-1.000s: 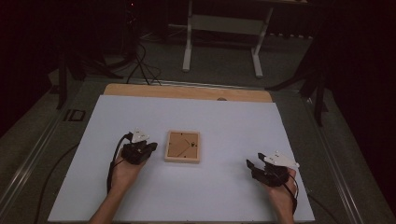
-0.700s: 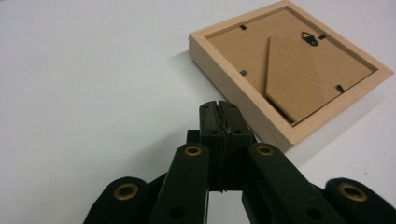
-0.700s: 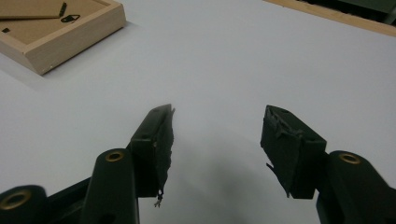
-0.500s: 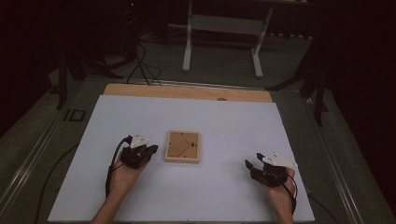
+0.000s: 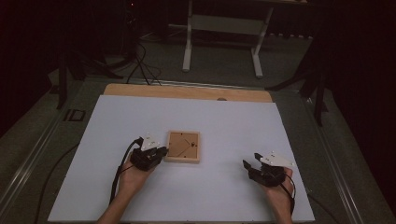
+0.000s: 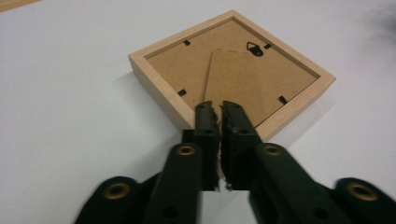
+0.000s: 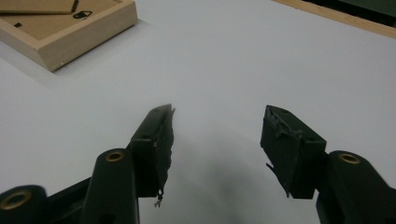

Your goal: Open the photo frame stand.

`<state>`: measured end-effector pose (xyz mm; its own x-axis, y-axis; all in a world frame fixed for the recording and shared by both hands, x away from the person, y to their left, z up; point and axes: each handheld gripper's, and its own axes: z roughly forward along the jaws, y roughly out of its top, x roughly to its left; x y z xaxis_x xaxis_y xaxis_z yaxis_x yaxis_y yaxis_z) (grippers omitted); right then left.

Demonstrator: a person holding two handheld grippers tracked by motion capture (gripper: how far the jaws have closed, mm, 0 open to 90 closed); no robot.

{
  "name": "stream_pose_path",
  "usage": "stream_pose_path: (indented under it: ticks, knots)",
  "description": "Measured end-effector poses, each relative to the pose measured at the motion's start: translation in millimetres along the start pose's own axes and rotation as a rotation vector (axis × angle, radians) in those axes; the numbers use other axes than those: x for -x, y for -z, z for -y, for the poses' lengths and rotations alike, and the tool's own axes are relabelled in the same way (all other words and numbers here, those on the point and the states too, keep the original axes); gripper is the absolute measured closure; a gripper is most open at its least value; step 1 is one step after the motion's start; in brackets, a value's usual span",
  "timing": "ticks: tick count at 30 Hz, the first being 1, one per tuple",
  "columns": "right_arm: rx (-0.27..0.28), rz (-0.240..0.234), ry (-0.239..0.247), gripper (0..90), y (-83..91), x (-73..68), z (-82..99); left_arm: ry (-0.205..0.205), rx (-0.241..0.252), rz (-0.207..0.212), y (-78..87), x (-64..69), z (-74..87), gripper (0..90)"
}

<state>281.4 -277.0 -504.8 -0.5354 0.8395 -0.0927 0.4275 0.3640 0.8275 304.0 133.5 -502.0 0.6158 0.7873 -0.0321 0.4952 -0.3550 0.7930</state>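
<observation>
Only the picture frame (image 5: 184, 146) interrupts the white tabletop (image 5: 224, 126), with open passage all around it.

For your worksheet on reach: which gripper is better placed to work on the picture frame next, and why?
Left. The left gripper is at the picture frame's near corner, its jaws just opening slightly with nothing between them. The right gripper rests open and well apart.

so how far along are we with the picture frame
Done: the picture frame lies face down on the table. In hand: the left gripper is at its near corner; its jaws have just been opening, nothing between them. Left: the backing board sits in place under its black tabs; the right gripper rests open, apart.
</observation>
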Motion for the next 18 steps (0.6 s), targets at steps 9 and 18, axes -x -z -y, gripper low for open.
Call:
stream_pose_path:
  ticks: [9, 18]
  knots:
    - [0.009, -0.025, 0.014, 43.6, -2.0, -10.0, -3.7, 0.000, -0.019, 0.026, -9.8, 4.6, -6.0, 62.9]
    - [0.058, -0.070, 0.006, 55.7, -1.2, -28.9, -13.1, -0.025, -0.036, 0.012, -19.8, 8.9, -10.5, 57.1]
